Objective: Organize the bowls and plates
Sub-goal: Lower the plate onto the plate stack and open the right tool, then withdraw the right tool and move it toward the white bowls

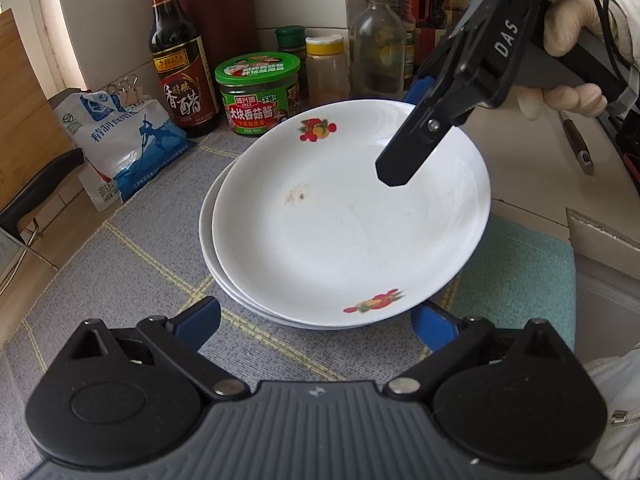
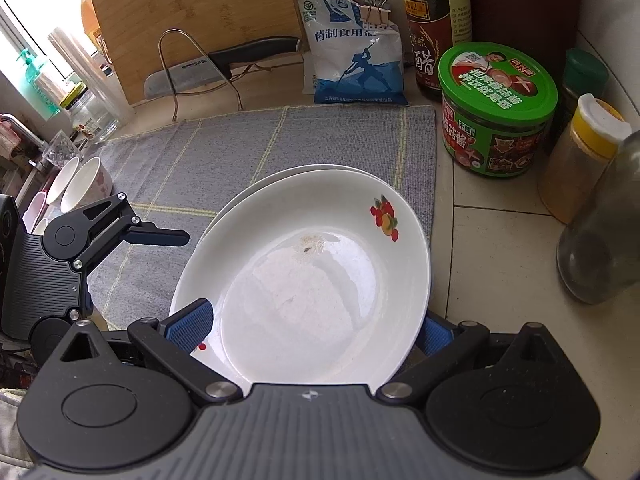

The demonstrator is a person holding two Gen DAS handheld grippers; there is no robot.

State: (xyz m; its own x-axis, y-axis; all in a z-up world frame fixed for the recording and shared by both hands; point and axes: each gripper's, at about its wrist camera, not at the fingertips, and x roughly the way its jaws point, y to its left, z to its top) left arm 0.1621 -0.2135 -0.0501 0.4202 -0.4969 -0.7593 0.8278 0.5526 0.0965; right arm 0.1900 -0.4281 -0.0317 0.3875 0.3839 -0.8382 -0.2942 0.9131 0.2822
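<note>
Two white plates with fruit decals lie stacked on a grey mat (image 1: 120, 264). The top plate (image 1: 348, 216) sits shifted to the right of the lower plate (image 1: 208, 232). My left gripper (image 1: 318, 322) is open, its blue pads either side of the stack's near rim without touching it. My right gripper (image 1: 400, 140) comes in from the upper right, open, with one finger above the top plate and the other behind its far rim. In the right wrist view the top plate (image 2: 320, 272) runs between the wide-apart fingers of my right gripper (image 2: 312, 328). White bowls (image 2: 84, 188) stand at the far left.
Along the wall stand a vinegar bottle (image 1: 180, 64), a green-lidded jar (image 1: 258, 92), spice jars (image 1: 326, 66) and a clear bottle (image 1: 378, 40). A salt bag (image 1: 120, 140) lies left of them. A knife (image 2: 224, 68) on a wire rack and a wooden board (image 2: 192, 20) are behind the mat.
</note>
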